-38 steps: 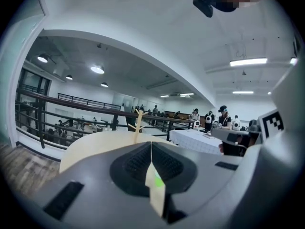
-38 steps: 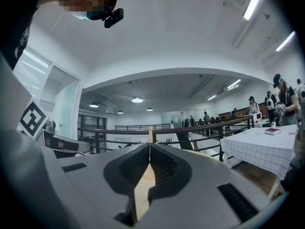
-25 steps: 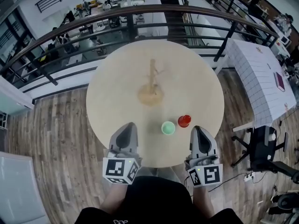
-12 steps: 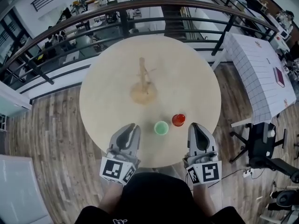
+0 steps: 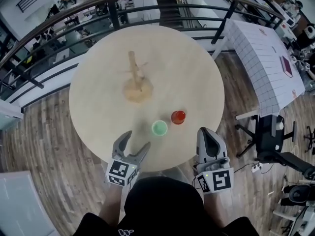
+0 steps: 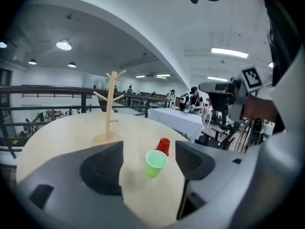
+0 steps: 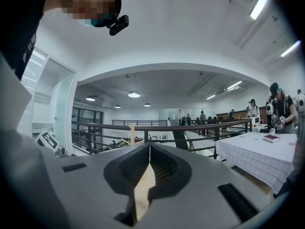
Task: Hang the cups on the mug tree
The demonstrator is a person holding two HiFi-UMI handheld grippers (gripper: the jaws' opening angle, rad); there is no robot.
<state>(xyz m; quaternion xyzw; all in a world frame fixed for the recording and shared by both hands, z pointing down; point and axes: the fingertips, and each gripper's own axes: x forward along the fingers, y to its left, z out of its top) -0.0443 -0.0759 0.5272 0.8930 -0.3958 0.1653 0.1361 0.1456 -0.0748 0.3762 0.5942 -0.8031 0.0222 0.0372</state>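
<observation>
left gripper (image 5: 138, 140) fingers (image 6: 102, 168) have just been opening, now wide with nothing between them, aimed at the small green plastic cup (image 6: 155, 162), likely for a grab; it stands mouth-up, empty, on the round pale wooden surface (image 5: 187, 73), small red cup (image 5: 178, 116) just beside; right gripper (image 5: 206, 131) fingers pressed together, idle; wooden mug tree (image 5: 135, 80) bare

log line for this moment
left gripper: jaws just opened, nothing between, facing green cup | right gripper: shut, empty | red cup: on table | mug tree: bare
</observation>
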